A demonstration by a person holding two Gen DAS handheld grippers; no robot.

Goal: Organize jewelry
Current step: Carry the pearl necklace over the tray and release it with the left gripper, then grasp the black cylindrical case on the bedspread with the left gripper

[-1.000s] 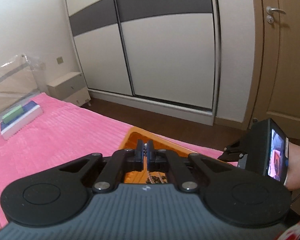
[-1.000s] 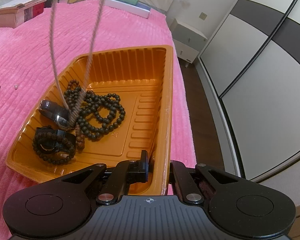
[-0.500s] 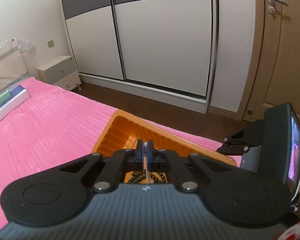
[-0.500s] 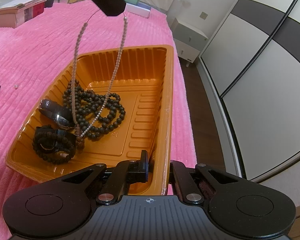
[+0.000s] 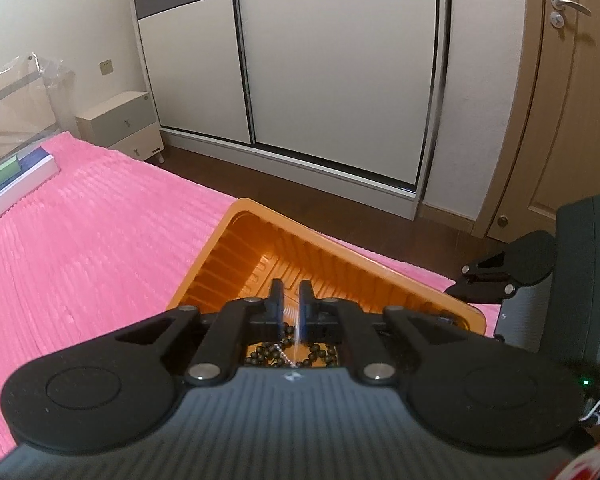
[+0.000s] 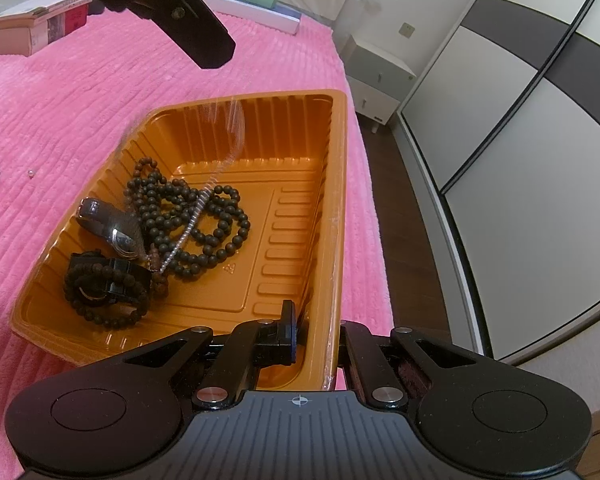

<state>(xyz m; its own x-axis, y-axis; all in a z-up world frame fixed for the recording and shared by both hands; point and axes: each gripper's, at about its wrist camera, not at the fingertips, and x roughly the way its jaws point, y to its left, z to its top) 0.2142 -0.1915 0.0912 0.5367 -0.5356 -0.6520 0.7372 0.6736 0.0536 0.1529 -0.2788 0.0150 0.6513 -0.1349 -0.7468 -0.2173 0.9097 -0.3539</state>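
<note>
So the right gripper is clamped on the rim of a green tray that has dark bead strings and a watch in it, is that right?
Not quite: the tray is orange, not green, as the right wrist view shows. The rest holds: the right gripper is clamped on its rim, and dark bead strings and a watch lie inside.
</note>
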